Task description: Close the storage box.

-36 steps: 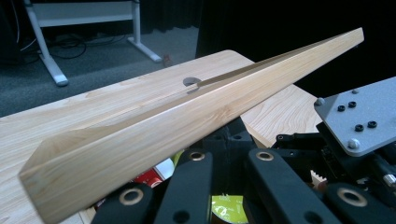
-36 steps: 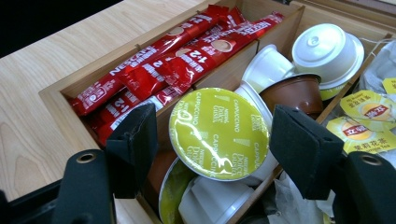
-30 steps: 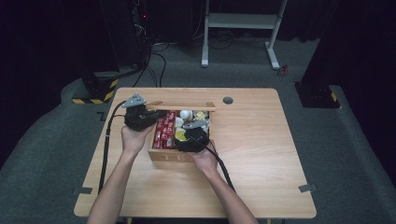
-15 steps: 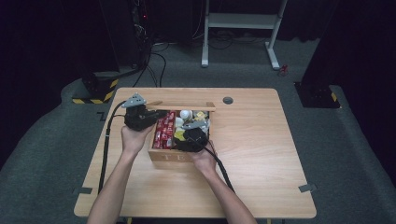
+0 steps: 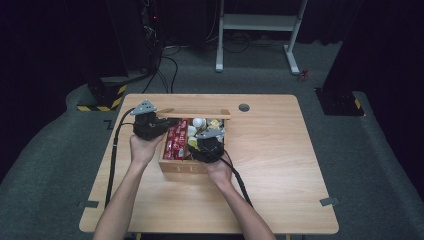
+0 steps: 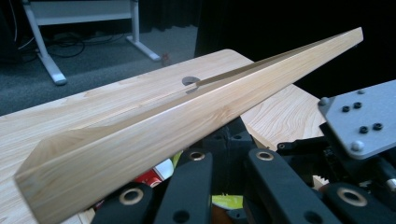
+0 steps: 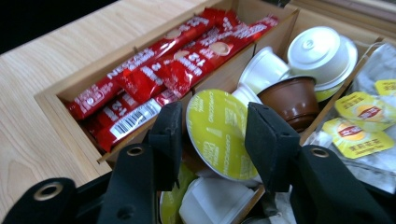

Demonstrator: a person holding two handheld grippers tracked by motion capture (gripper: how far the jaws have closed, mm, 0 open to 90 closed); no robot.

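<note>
box [image 7: 56, 93]: pale wood
sachets [image 7: 154, 70]: red, white lettering, barcode patch
held capsule [image 7: 219, 130]: lime-green lid, faint print
other capsule [image 7: 292, 95]: brown
tea bags [image 7: 357, 126]: yellow tags, red logo
jaws: black

High view looks down on the counter [image 5: 280, 170]; both gripper views sit close at the wooden box [image 5: 182, 167], shared by all.
</note>
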